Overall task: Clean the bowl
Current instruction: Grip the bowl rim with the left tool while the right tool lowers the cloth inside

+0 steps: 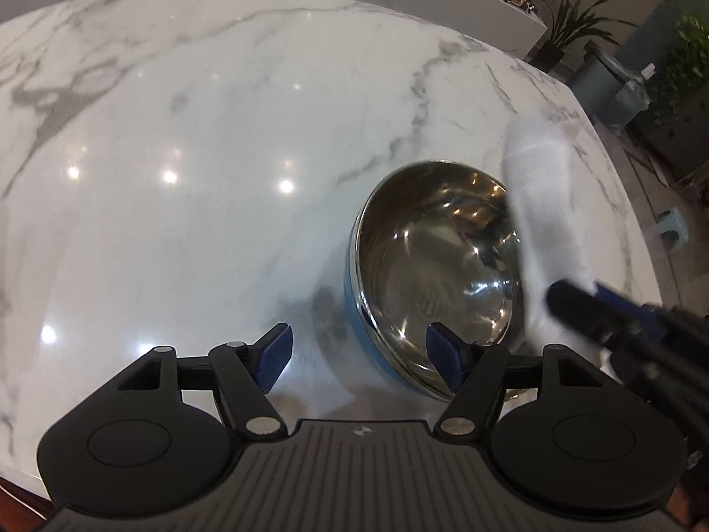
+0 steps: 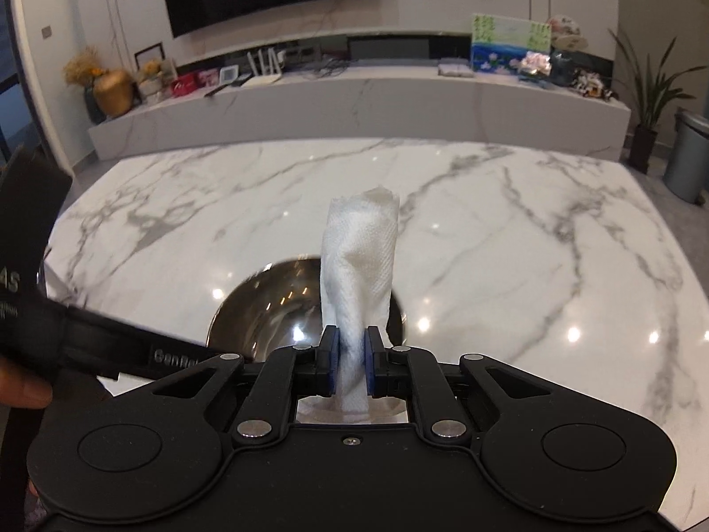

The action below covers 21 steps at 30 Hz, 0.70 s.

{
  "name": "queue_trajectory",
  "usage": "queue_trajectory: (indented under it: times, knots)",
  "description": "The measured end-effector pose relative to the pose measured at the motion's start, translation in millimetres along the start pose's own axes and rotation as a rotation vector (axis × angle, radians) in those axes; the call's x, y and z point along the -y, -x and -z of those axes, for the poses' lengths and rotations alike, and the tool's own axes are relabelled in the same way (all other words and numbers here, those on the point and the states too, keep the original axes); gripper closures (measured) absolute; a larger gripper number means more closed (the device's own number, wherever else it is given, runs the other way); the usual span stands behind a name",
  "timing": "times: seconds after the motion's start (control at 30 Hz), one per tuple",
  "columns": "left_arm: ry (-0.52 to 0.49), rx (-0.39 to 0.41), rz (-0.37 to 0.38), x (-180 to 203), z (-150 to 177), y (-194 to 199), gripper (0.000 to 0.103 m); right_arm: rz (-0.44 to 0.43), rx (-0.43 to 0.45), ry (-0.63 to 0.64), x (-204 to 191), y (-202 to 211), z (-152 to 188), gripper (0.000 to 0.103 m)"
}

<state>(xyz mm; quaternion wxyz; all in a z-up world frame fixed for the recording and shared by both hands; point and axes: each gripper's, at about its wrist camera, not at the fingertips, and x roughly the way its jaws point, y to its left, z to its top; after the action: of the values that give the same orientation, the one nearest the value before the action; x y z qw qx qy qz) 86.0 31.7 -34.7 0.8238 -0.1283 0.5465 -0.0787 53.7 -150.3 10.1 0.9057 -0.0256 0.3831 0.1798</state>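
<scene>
Your right gripper (image 2: pixel 353 357) pinches the paper towel (image 2: pixel 359 257) upright for wiping; left gripper (image 1: pixel 359 354) gapes wide astride the bowl (image 1: pixel 438 275) rim, prob. to steady it.

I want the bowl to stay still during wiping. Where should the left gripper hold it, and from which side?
Grip the near rim of the bowl, coming from the left gripper's own side with one finger inside and one outside. The wall is thin and flared, and the open gripper already straddles it. The far right side is taken by the towel in the right gripper.
</scene>
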Motion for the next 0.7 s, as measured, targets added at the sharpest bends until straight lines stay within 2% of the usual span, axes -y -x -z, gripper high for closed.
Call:
queue_trajectory:
  times: [0.13,0.23,0.4,0.5,0.57,0.63,0.7]
  knots:
    - [0.017,0.007,0.006,-2.5,0.1,-1.5,0.038,0.005,-0.004,0.024,-5.3,-1.2,4.3,0.093]
    - [-0.03,0.023,-0.021,0.8,-2.6,-1.4,0.038,0.0,-0.005,0.03,-6.9,-1.5,4.1,0.093]
    - [0.04,0.058,0.053,-10.5,-4.3,-0.2,0.039,-0.006,-0.011,0.037,-7.1,-3.2,2.7,0.093]
    - [-0.003,0.085,0.006,-10.0,-5.2,0.3,0.045,-0.009,-0.011,0.042,-7.6,-3.6,2.3,0.093]
    - [0.023,0.072,0.021,-13.4,-7.0,-0.5,0.045,-0.018,-0.012,0.045,-7.9,-4.4,1.1,0.093]
    - [0.062,0.013,0.082,-18.4,-9.2,-4.1,0.047,-0.025,-0.013,0.049,-8.3,-4.4,0.4,0.093]
    - [0.047,0.001,0.105,-18.3,-9.4,-5.5,0.048,-0.032,-0.015,0.057,-8.7,-3.9,-0.7,0.093]
